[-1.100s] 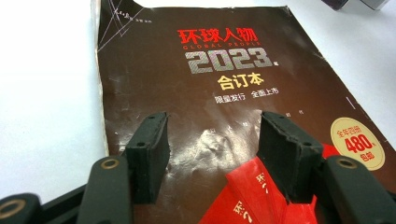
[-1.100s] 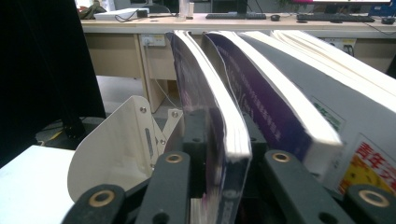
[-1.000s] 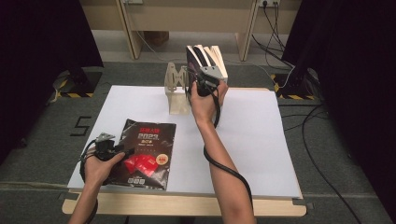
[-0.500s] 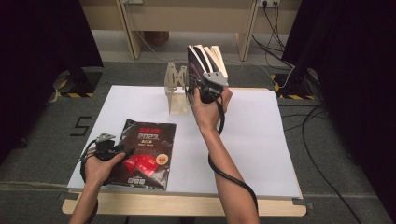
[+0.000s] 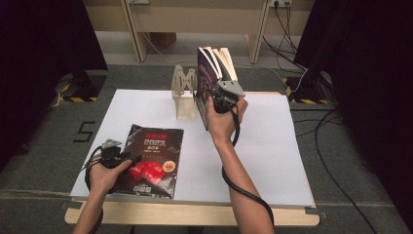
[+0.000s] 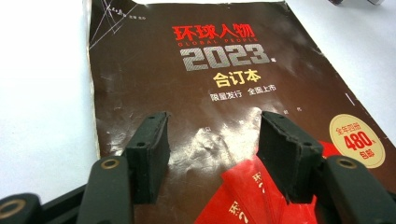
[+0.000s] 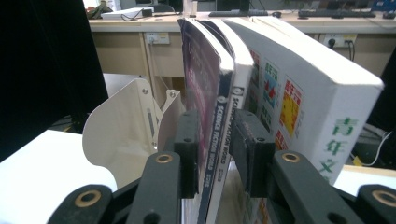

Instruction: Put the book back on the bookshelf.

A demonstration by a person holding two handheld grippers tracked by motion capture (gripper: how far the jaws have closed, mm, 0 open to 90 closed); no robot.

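The right gripper (image 7: pixel 212 154) has a thin magazine (image 7: pixel 219 116) between its jaws, which have just been opening; it stands upright, spine facing the gripper, beside a thick white book (image 7: pixel 299 93). The left gripper (image 6: pixel 212 154), jaws apart, holds nothing.

The right gripper (image 5: pixel 217 97) hides the lower spines of the standing books (image 5: pixel 215 61); the magazine (image 6: pixel 224 116) is cut off by the bottom edge

Ahead of the left jaws, the dark magazine (image 6: pixel 219 93) reads "GLOBAL PEOPLE 2023" and "480"; between the right jaws, a spine (image 7: pixel 223 140) reads "SCIENCE FICTION WORLD".
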